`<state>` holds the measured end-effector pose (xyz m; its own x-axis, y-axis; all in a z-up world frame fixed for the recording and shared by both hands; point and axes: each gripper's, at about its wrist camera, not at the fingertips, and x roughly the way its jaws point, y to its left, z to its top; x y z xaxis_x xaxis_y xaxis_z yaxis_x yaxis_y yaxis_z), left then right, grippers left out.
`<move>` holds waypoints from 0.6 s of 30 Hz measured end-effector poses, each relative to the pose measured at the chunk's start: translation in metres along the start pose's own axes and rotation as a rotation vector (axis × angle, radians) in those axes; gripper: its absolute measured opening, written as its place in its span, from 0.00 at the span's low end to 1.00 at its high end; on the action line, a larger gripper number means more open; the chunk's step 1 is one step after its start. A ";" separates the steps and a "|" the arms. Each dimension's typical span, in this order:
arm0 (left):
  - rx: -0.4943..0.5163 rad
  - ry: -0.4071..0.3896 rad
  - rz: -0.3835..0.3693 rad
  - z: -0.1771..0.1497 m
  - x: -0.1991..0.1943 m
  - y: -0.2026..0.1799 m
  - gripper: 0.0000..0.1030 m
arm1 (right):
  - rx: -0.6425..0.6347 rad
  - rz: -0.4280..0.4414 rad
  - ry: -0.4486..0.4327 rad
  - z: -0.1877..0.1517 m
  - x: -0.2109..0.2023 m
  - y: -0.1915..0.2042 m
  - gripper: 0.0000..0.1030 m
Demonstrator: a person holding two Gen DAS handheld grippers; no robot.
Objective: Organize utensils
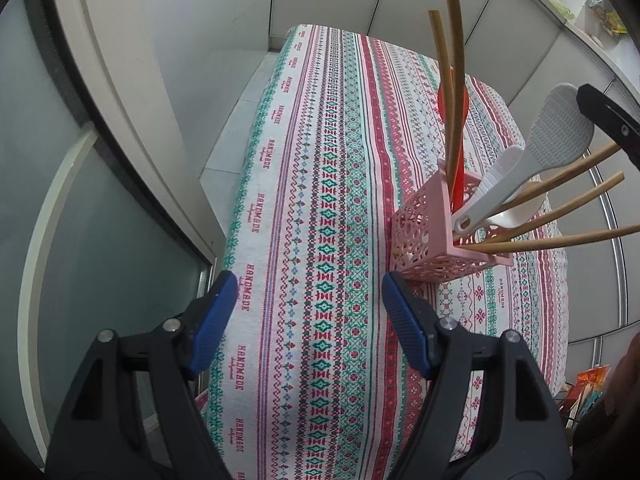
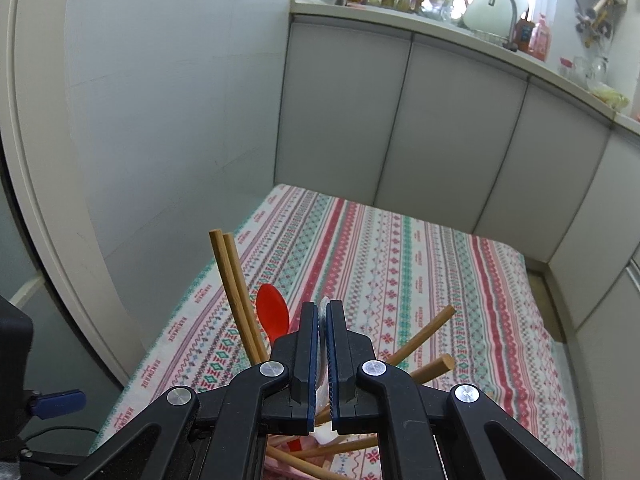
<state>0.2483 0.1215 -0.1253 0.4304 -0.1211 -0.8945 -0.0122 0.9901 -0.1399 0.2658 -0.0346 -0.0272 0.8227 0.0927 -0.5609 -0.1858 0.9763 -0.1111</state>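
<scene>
A pink lattice utensil holder (image 1: 430, 240) stands on the patterned tablecloth (image 1: 320, 200). It holds several wooden chopsticks (image 1: 454, 92), a red spoon (image 1: 460, 148), a small white spoon (image 1: 504, 178) and a white rice paddle (image 1: 560, 136). My left gripper (image 1: 308, 312) is open and empty, just left of and nearer than the holder. My right gripper (image 2: 323, 312) is shut on the white rice paddle (image 2: 323, 304), seen edge-on between its jaws above the holder. In that view chopsticks (image 2: 236, 292) and the red spoon (image 2: 272, 314) stand to its left.
The table stands against white cabinet doors (image 2: 440, 128) under a counter with a tap (image 2: 506, 8) and bottles. A curved door frame (image 1: 120, 92) and glass lie to the left. Floor (image 1: 236, 120) shows beyond the table's left edge.
</scene>
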 end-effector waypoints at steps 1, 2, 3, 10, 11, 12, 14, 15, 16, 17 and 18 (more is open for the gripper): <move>0.000 0.000 0.002 0.000 0.000 0.000 0.73 | 0.003 0.006 0.001 -0.001 0.000 0.000 0.04; 0.001 0.001 0.004 0.000 0.000 0.000 0.73 | 0.013 0.020 0.002 -0.001 0.002 -0.002 0.04; 0.002 0.001 0.005 -0.001 0.000 0.000 0.73 | 0.018 0.028 0.004 -0.001 0.002 -0.003 0.06; 0.015 -0.009 0.013 -0.003 -0.005 -0.002 0.73 | 0.039 0.068 -0.022 0.003 -0.021 -0.008 0.21; 0.021 -0.016 0.013 -0.004 -0.009 -0.003 0.73 | 0.044 0.073 -0.035 0.004 -0.029 -0.011 0.21; 0.025 -0.021 0.013 -0.004 -0.011 -0.004 0.73 | 0.050 0.077 -0.044 0.005 -0.035 -0.013 0.21; 0.036 -0.033 0.011 -0.007 -0.018 -0.007 0.73 | 0.070 0.088 -0.069 0.006 -0.054 -0.021 0.23; 0.041 -0.038 0.009 -0.008 -0.021 -0.008 0.73 | 0.081 0.090 -0.079 0.006 -0.063 -0.025 0.27; 0.046 -0.044 0.006 -0.010 -0.024 -0.010 0.73 | 0.093 0.091 -0.087 0.005 -0.072 -0.029 0.29; 0.053 -0.054 0.003 -0.012 -0.030 -0.013 0.73 | 0.111 0.092 -0.093 0.003 -0.084 -0.037 0.32; 0.058 -0.061 0.002 -0.014 -0.034 -0.015 0.73 | 0.122 0.094 -0.094 0.002 -0.091 -0.041 0.33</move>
<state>0.2215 0.1094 -0.0991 0.4849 -0.1162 -0.8668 0.0381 0.9930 -0.1118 0.1996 -0.0827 0.0296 0.8525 0.1970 -0.4842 -0.2025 0.9784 0.0415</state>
